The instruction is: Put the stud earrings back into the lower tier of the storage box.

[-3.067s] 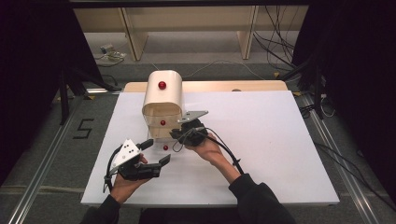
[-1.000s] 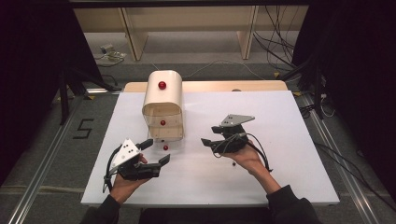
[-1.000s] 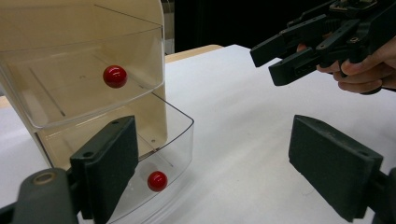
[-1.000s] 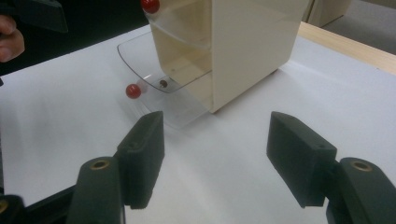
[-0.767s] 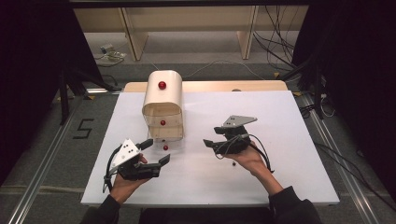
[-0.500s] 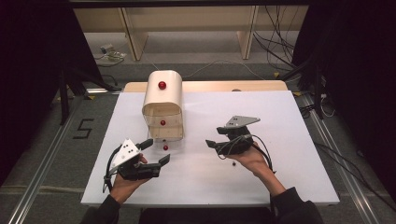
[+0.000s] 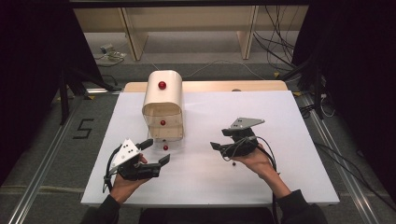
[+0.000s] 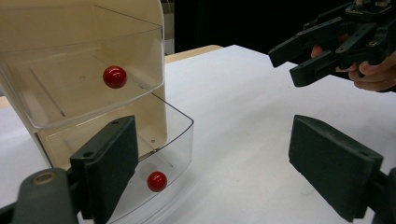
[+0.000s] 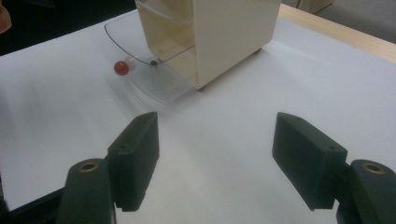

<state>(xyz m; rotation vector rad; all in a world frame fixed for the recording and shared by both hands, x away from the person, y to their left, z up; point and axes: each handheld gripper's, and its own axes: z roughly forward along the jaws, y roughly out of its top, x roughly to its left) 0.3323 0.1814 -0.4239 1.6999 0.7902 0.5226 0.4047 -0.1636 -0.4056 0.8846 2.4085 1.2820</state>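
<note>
A small cream drawer cabinet stands toward the far left of the white table, its rounded top bearing one red knob. I count two clear plastic drawers below that: the upper drawer is nearly flush with the cabinet, and the lower drawer is pulled out toward the person. Each drawer front carries one red knob, so there are three red knobs in all. In the left gripper view the upper drawer's knob sits at the middle of its front, and the lower drawer's knob sits low on the pulled-out front, just above the tabletop. Both drawers look see-through, and I can make out nothing lying in them.

Nearest the cabinet is the left gripper, held in the person's left hand just in front of the open drawer. Its jaws stand wide apart, with nothing between them, and do not touch the drawer.

The right gripper is held in the right hand, well apart from the cabinet, to its right over bare table. Its jaws have just been opening and now stand wide, with only the white tabletop between them. They point toward the cabinet.

A dark cable trails from each gripper, two in all. A small dark speck lies on the table just beside the right hand.
</note>
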